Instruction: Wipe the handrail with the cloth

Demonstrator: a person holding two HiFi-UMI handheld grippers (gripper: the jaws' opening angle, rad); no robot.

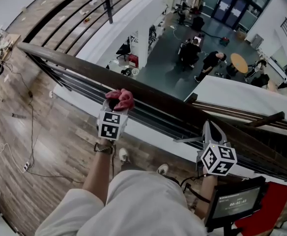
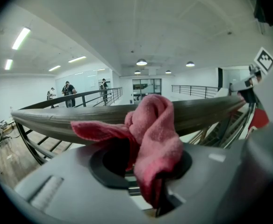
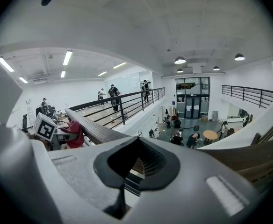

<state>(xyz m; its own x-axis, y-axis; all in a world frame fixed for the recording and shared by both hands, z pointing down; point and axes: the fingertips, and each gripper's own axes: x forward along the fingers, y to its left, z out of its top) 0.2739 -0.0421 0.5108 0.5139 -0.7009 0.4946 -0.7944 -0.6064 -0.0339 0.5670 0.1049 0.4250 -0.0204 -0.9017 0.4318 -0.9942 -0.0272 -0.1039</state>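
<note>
While left fingers [image 2: 71, 181] pinch it, cloth [image 2: 155, 129] touches handrail [image 2: 57, 118].

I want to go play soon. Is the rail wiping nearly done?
Hard to say. Done: the left tool has grabbed the cloth. In hand: the cloth sits against the handrail. Left: lots of rail stretches both ways, and no cleaned part shows. The right tool is shut, holding nothing.
</note>
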